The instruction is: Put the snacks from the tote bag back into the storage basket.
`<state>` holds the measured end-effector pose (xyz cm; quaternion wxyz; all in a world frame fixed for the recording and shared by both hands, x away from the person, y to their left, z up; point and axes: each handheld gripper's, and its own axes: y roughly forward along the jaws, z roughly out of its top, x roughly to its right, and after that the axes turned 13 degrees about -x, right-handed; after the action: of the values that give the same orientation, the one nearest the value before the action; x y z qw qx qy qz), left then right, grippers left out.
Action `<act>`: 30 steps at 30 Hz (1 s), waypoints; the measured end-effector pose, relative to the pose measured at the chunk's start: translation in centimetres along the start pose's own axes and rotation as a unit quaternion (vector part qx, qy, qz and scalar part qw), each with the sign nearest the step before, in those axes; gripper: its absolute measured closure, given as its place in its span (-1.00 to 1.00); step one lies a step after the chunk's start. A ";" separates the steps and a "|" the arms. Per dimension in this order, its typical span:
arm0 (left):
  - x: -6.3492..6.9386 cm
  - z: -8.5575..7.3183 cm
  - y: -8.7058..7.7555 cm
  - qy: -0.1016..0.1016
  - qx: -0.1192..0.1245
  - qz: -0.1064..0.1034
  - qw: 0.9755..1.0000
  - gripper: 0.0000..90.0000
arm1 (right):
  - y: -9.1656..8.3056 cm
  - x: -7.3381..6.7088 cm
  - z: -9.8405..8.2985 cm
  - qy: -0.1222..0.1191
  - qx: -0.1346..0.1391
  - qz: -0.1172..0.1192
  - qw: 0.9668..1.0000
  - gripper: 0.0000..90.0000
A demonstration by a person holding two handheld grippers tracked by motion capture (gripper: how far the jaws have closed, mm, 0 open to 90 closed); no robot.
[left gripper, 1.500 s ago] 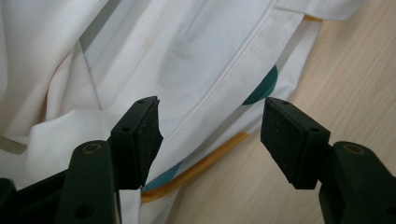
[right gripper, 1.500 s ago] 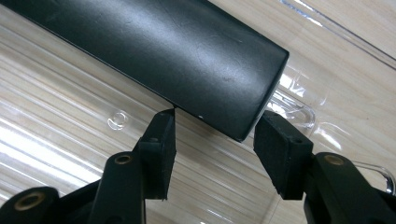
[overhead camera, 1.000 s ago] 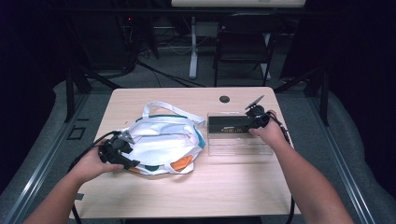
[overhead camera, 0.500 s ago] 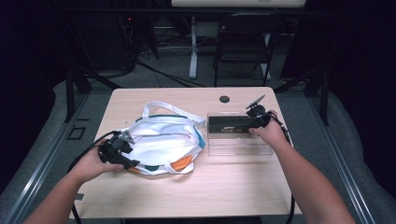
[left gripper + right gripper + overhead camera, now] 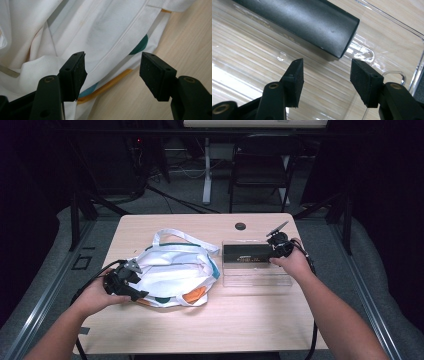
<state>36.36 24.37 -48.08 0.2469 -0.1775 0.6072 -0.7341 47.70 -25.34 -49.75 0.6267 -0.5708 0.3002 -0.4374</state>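
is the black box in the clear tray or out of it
In. The black box lies flat inside the clear tray, along its far wall; the right gripper view shows the tray's floor under it.

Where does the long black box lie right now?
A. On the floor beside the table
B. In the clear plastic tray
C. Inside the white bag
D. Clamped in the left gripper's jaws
B: the black box lies in the clear tray, the open right gripper just short of its end.
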 end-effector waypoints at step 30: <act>0.1 0.2 -0.2 -0.039 0.004 0.008 0.999 -0.10 | -4.9 -6.6 -3.7 -0.092 0.094 0.051 0.990 -0.04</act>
<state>36.32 24.19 -47.85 0.2765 -0.2000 0.5957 -0.7271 40.57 -20.96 -46.42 0.7241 -0.5307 0.2280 -0.3767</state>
